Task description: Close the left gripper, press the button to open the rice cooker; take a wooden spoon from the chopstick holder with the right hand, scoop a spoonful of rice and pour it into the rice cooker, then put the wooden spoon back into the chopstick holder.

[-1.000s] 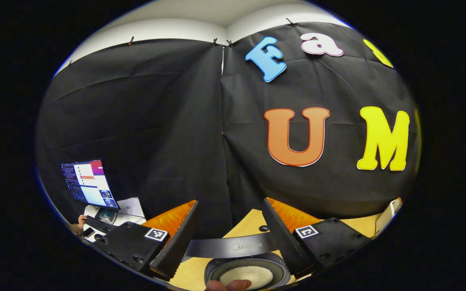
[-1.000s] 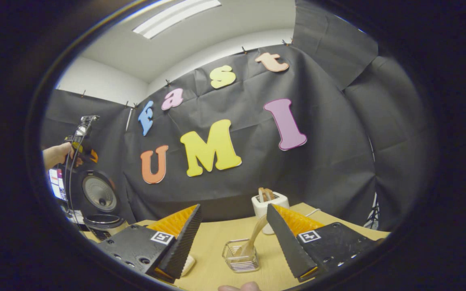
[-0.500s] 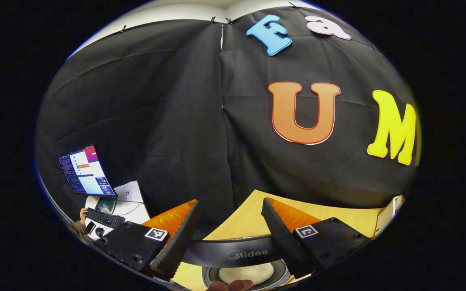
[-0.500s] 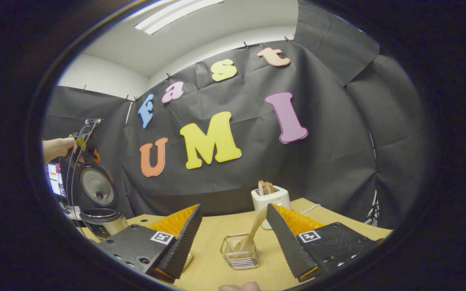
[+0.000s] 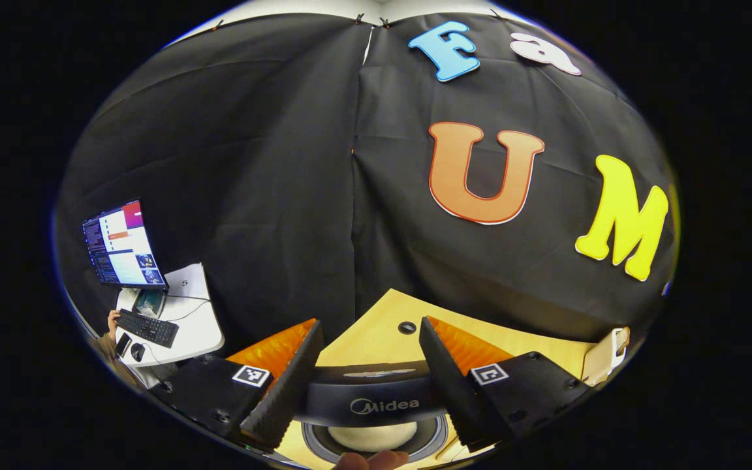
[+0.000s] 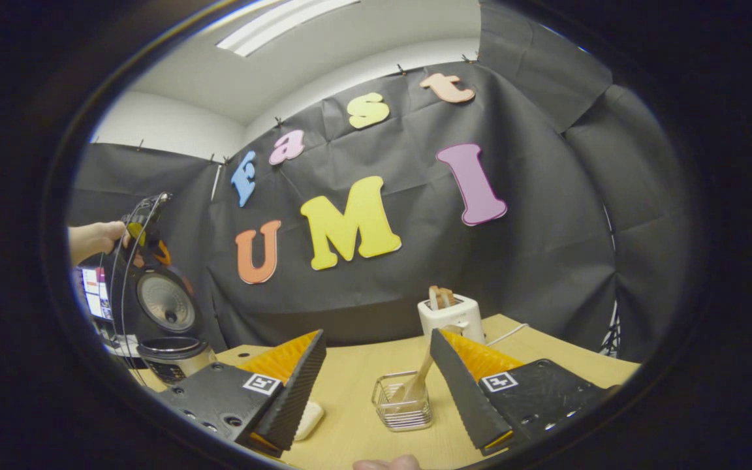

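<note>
The black rice cooker lid point(image 5: 369, 395) stands open, its top edge lying between the wide-apart fingers of my left gripper point(image 5: 369, 325), which is open. Below it the inner pot point(image 5: 428, 438) holds white rice point(image 5: 369, 436). In the right gripper view the cooker point(image 6: 170, 356) stands at the far left with its lid point(image 6: 166, 302) up, and a hand holds the left gripper point(image 6: 144, 222) at the lid's top. My right gripper point(image 6: 378, 334) is open and holds nothing. Ahead of it, the wire chopstick holder point(image 6: 403, 411) holds the wooden spoon point(image 6: 423, 377).
A white toaster point(image 6: 451, 316) with bread stands behind the holder on the wooden table point(image 6: 350, 372). A pale object point(image 6: 311, 418) lies partly hidden by my right gripper's left finger. A desk with a monitor point(image 5: 121, 245) and a keyboard stands beyond the booth at left.
The left gripper has come down toward the open lid, whose edge now looms larger between its fingers. The right gripper has drifted slightly, so the holder sits further right in its view.
</note>
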`<state>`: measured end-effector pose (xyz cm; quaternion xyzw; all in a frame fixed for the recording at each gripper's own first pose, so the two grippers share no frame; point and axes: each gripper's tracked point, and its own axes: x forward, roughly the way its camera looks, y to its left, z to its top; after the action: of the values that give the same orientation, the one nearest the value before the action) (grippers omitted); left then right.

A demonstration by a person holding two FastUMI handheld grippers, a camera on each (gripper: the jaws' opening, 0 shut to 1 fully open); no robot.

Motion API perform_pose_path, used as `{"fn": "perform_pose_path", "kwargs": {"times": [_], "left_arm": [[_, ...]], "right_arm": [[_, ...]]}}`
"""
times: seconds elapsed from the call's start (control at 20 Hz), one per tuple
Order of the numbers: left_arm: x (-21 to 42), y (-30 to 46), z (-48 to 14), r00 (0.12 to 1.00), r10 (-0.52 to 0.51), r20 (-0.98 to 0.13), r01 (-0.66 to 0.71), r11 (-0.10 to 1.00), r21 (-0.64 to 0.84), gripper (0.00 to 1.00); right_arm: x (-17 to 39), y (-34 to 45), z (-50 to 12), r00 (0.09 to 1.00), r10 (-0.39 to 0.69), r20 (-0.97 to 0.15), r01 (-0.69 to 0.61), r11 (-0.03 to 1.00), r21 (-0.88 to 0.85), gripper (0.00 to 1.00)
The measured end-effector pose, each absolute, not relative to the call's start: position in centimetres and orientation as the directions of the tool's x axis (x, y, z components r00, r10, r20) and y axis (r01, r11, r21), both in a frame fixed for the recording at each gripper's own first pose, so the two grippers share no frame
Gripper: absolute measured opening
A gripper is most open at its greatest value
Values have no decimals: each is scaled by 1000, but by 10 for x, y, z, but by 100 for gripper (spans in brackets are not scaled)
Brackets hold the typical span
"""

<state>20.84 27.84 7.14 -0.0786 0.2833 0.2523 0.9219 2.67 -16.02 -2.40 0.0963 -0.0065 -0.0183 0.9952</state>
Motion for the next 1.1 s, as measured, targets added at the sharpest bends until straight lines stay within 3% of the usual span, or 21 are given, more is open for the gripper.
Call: {"fn": "perform_pose_path", "kwargs": {"times": [0.1, 0.15, 0.2, 0.3, 0.45, 0.5, 0.55, 0.75, 0.8, 1.0, 1.1], "left_arm": [[200, 267, 67, 720, 408, -561, -498, 867, -9, 96], [193, 262, 64, 722, 400, -565, -493, 870, -15, 96], [188, 258, 62, 726, 395, -562, -491, 871, -21, 96], [178, 248, 58, 736, 397, -548, -489, 872, -25, 96], [158, 233, 44, 740, 400, -541, -483, 875, -14, 96], [152, 227, 38, 738, 397, -545, -482, 876, -16, 96], [146, 222, 34, 743, 396, -540, -480, 877, -18, 96], [123, 208, 12, 763, 416, -495, -481, 877, -3, 96], [120, 205, 7, 766, 419, -487, -479, 878, 2, 96], [107, 195, -12, 771, 422, -478, -474, 880, 12, 96], [103, 193, -18, 776, 424, -467, -474, 881, 12, 96]], "right_arm": [[26, -155, -26, 1000, -28, 8, 26, 985, 171, 91], [25, -153, -27, 1000, -23, 3, 22, 987, 162, 95], [24, -149, -28, 1000, -15, 0, 15, 987, 157, 91], [19, -143, -28, 1000, 0, 1, 0, 988, 153, 95], [11, -140, -27, 1000, 4, 8, -5, 989, 147, 95], [10, -139, -28, 1000, 4, 5, -5, 989, 149, 91], [8, -138, -29, 1000, 7, 5, -7, 988, 153, 95], [3, -131, -30, 1000, 27, 2, -27, 988, 152, 95], [2, -131, -32, 1000, 28, -3, -27, 989, 145, 91], [-5, -129, -27, 999, 33, 13, -34, 990, 135, 95], [-5, -126, -27, 999, 36, 17, -38, 991, 127, 91]]}}
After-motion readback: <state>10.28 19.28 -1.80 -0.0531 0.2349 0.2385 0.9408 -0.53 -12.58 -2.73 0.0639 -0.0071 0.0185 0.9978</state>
